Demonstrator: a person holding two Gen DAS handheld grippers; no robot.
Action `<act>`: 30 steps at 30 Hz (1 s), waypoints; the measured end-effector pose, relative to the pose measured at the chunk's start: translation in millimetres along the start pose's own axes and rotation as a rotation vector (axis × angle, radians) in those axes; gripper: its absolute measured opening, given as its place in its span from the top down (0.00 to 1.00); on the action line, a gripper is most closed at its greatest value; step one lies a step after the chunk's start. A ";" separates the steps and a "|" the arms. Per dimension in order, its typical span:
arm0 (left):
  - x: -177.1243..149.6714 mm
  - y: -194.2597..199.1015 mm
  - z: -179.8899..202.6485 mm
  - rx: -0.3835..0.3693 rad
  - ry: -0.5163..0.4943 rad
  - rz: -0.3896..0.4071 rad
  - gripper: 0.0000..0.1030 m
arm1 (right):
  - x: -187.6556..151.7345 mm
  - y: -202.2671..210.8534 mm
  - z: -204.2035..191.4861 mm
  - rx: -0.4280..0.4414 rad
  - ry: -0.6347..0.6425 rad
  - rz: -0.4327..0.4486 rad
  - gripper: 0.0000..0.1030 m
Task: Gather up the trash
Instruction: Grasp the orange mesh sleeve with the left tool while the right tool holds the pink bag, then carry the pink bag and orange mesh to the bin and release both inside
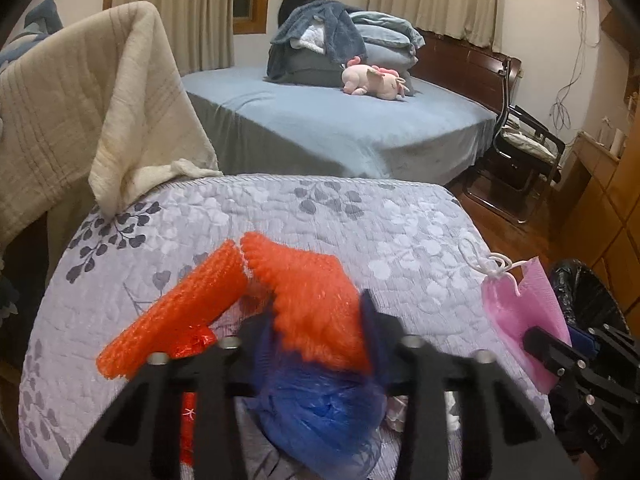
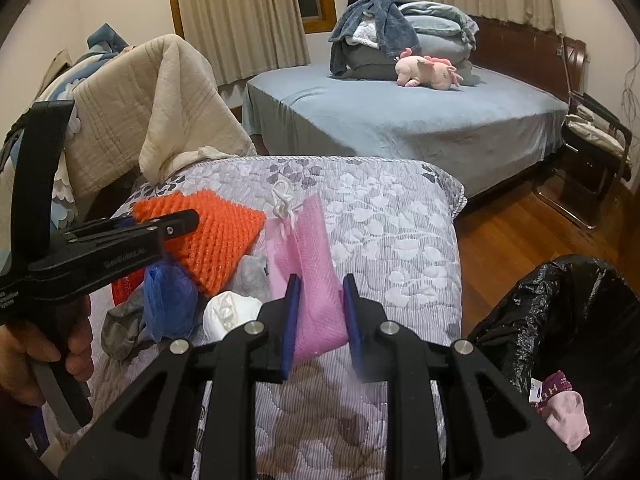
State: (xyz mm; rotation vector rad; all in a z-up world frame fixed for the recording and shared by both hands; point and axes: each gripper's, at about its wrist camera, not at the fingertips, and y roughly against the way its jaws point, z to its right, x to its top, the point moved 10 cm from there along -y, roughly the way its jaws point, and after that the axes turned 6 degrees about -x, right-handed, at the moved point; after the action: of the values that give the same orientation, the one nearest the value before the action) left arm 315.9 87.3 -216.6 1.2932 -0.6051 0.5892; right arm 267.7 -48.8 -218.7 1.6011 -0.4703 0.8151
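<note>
On the lilac quilted cushion lie an orange bubble-wrap sheet, a crumpled blue plastic bag, a pink mesh pouch with white string, white crumpled paper and a grey cloth. My left gripper stands open around the orange bubble wrap, above the blue bag; it also shows in the right wrist view. My right gripper is open with its blue pads on either side of the pink pouch; it also shows in the left wrist view.
A bin lined with a black bag stands at the right of the cushion, with pink and purple items inside. A beige blanket drapes at the left. A blue bed with a pink plush toy lies behind. A chair stands on the wooden floor.
</note>
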 end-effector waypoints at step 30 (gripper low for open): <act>2.0 95.5 120.4 -0.147 -0.208 0.196 0.88 | 2.4 80.3 70.5 -0.092 -0.134 0.081 0.80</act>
State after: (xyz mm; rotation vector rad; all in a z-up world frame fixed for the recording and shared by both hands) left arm 240.6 -14.1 -129.0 1.1715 -0.9388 0.5626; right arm 230.2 -132.9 -164.5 1.5651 -0.6630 0.7387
